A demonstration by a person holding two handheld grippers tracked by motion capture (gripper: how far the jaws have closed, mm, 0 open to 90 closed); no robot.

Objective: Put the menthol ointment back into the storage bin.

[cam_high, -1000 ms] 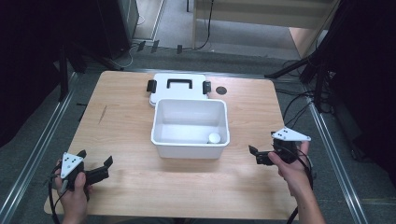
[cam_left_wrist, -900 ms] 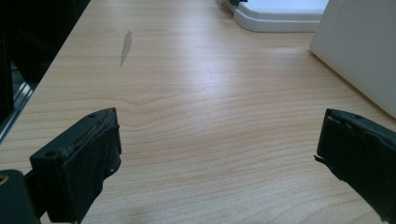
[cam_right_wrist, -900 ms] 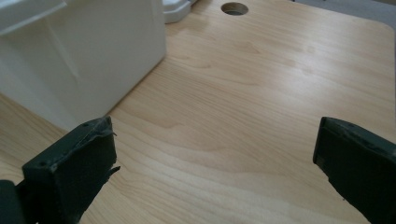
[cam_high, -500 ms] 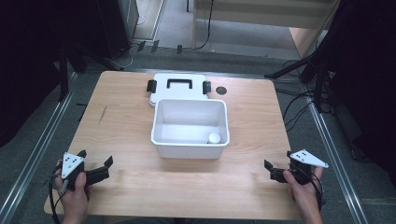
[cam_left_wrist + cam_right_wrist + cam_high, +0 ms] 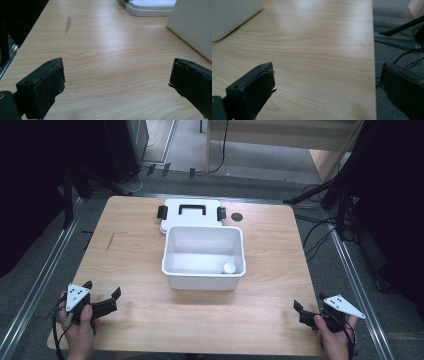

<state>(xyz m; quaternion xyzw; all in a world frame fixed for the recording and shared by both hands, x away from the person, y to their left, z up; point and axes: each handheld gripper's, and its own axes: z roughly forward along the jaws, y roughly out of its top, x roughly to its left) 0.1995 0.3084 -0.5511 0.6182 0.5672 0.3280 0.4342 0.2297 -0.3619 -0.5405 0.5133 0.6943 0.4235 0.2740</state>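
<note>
My left hand-held gripper (image 5: 111, 301) and right hand-held gripper (image 5: 302, 312) rest gaping and empty at the frame's lower corners, so I judge the small white round object (image 5: 229, 268) in the open white plastic box (image 5: 203, 279) at centre delivered, its black-handled white lid (image 5: 189, 211) just behind still to fit.

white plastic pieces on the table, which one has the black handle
The flat white plastic lid at the far side, lying behind the open white plastic bin. It carries a black handle and two black side clips; the bin has none.

This looks like a lab — a wooden table (image 5: 150, 245) stands between metal rails (image 5: 40, 285) on a grey floor (image 5: 280, 175). Black cables (image 5: 320, 232) lie at the right of the frame, and dark stands (image 5: 70, 195) sit at upper left.
</note>
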